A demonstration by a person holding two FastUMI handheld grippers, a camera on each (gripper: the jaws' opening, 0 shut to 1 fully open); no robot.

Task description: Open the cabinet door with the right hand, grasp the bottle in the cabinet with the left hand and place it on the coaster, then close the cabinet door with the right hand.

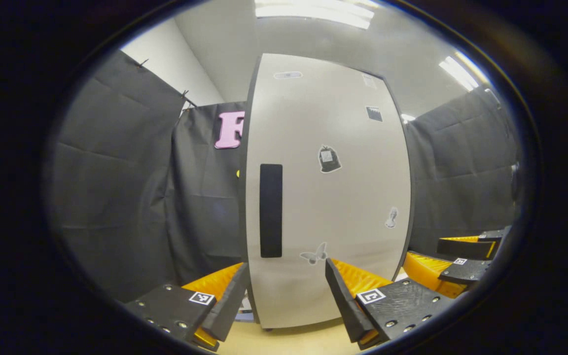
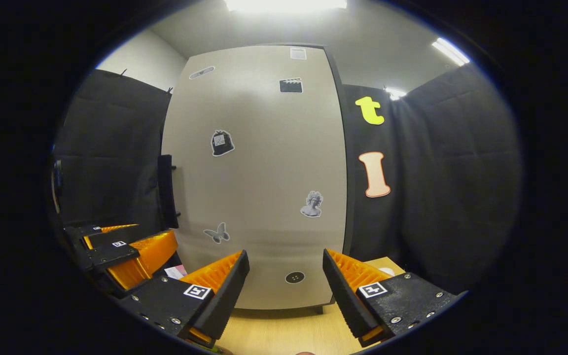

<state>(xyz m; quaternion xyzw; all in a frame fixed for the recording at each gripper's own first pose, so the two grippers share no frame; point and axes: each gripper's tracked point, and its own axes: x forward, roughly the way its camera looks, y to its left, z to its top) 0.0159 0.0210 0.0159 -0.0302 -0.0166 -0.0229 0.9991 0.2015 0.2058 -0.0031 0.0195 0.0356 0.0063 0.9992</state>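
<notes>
The tall pale cabinet door (image 1: pixel 328 197) stands shut, with several stickers on it and a black vertical handle (image 1: pixel 270 210) near its left edge. My left gripper (image 1: pixel 286 301) is open just in front of the door's lower part, holding nothing. In the right gripper view the same door (image 2: pixel 254 172) fills the middle and its handle (image 2: pixel 165 192) juts out at the left edge. My right gripper (image 2: pixel 286 291) is open, low before the door, empty. The bottle is hidden behind the door. A pale edge (image 2: pixel 386 270) behind the right finger may be the coaster; I cannot tell.
A light wooden tabletop (image 2: pixel 284 330) runs under both grippers up to the cabinet's foot. The other gripper (image 1: pixel 461 261) shows at the far right of the left gripper view, and at the left (image 2: pixel 126 251) of the right gripper view. A small card (image 2: pixel 175 271) lies beside the cabinet.
</notes>
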